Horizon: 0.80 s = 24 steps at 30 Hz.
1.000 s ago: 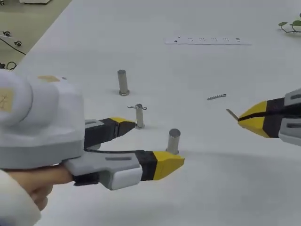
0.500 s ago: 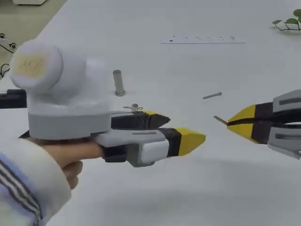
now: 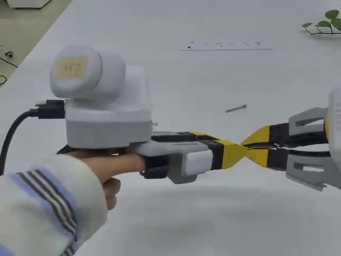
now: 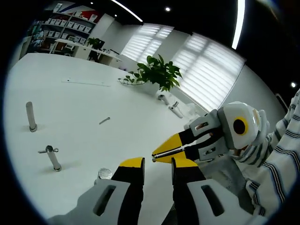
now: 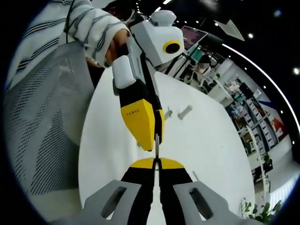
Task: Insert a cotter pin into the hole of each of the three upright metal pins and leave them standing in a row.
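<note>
While the right gripper [image 5: 157, 161] clenches a cotter pin [image 5: 157, 146], the left gripper [image 4: 157, 164] hangs parted and empty, tips almost meeting. The nearest upright metal pin [image 4: 104, 174] stands just beside its jaw. Beyond stand a pinned middle pin [image 4: 54, 160] and a far pin [image 4: 31, 116]. A loose cotter pin [image 4: 104, 121] lies on the white table [image 4: 93, 96].

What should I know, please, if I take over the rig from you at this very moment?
Left gripper: open, holding nothing.
Right gripper: shut on a cotter pin that pokes towards the left jaws, tips close together.
On the bench stand the far pin, bare; the middle pin, with a fitted cotter through it; the near pin, partly hidden behind the left jaw.
A spare cotter pin lies loose on the bench.
Done: one pin fitted. Left: the held cotter, then the spare, probably into the other two.
</note>
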### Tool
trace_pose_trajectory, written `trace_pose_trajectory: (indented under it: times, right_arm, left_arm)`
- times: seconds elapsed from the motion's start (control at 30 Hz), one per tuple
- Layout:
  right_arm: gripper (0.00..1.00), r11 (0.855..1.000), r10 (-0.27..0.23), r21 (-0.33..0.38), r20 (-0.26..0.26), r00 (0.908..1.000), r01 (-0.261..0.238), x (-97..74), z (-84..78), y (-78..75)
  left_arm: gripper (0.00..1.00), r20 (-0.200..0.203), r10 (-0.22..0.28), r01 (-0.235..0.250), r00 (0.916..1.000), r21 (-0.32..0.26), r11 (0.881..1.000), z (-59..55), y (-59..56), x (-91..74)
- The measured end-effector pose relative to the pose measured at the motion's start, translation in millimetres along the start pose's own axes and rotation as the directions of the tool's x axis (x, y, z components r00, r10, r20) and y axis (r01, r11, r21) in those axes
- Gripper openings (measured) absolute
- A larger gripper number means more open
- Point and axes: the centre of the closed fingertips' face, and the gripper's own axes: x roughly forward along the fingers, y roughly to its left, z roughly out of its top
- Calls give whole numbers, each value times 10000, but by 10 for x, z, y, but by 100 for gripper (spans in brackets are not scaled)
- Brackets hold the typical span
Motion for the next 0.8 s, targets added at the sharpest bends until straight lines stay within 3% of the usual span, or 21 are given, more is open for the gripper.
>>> trace_pose_trajectory:
  times: [0.13, 0.63, 0.8]
  right_arm:
    - [2, 9999, -7, -166, 42, 10000, 8, -1, 30, 5]
    - [2, 9992, 73, -386, 112, 9999, -68, -2, 68, 27]
    - [2, 9986, 90, -528, 114, 9999, -84, 5, 82, 43]
  left_arm:
    - [12, -8, -107, 107, 9999, -179, 9998, -11, -15, 12]
    - [6, 3, 56, -56, 10000, -353, 9994, -8, 14, -1]
    - [2, -110, 172, -174, 9998, -140, 9998, -25, 37, -8]
